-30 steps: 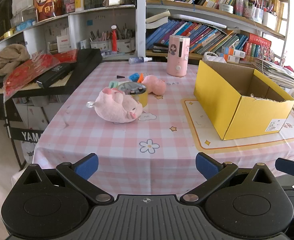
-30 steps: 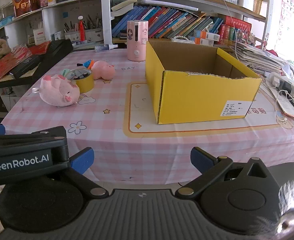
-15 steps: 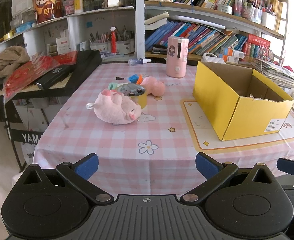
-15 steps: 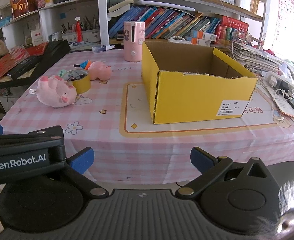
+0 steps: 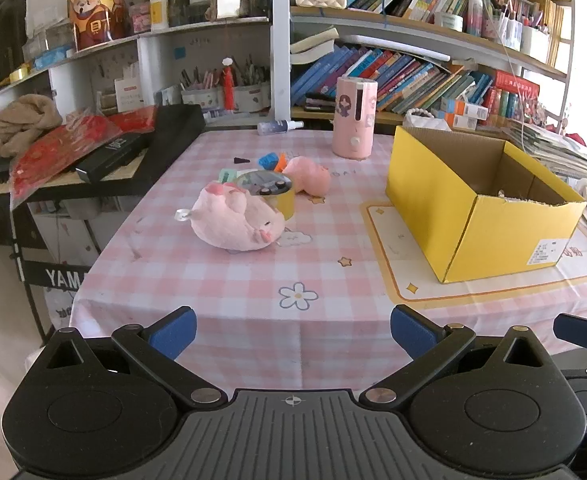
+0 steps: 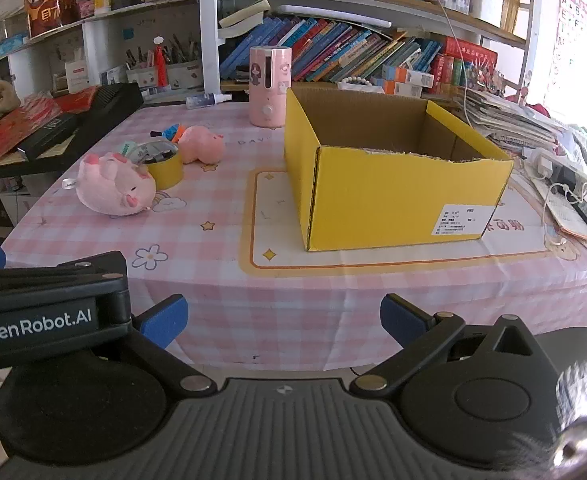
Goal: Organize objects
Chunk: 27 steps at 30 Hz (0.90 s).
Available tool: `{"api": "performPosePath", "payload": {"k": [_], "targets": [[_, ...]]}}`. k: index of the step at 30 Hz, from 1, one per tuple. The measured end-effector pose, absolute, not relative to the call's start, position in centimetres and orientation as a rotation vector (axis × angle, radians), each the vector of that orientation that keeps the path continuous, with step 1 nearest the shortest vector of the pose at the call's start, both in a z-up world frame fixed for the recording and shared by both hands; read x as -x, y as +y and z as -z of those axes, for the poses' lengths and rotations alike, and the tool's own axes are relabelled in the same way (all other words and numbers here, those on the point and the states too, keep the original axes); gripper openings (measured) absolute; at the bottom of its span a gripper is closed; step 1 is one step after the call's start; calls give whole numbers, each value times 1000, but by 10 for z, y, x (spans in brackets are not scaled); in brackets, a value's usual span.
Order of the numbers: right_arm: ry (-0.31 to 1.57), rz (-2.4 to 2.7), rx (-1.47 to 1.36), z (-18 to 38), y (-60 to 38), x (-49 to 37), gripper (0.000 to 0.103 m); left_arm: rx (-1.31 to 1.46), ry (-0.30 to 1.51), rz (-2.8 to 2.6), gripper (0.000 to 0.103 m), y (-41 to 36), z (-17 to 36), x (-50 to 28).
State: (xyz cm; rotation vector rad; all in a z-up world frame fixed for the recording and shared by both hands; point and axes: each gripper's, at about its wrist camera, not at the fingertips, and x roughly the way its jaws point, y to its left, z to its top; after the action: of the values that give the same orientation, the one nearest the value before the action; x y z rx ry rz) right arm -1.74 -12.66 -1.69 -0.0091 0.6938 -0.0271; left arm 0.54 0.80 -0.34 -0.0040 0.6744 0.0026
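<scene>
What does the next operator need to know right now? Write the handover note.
Left tongs: open, empty, short of the table's near edge.
Right tongs: open, empty, also short of the table.
Large pink pig plush lies on its side on the checked tablecloth, against the yellow tape roll. Small pink plush sits behind the roll, with small colourful bits beside it. Pink canister stands upright at the back.
Yellow cardboard box stands open on the mat; its visible inside shows nothing.
Done: nothing visibly packed.
Left: probably move the plushes, roll and small bits into the box.
</scene>
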Motion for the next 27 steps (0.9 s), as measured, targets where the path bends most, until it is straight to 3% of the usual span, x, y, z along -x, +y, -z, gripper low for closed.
{"api": "performPosePath", "payload": {"k": [27], "targets": [[645, 2, 49, 8, -96, 18, 103, 7, 612, 7, 103, 37, -3, -2]]}}
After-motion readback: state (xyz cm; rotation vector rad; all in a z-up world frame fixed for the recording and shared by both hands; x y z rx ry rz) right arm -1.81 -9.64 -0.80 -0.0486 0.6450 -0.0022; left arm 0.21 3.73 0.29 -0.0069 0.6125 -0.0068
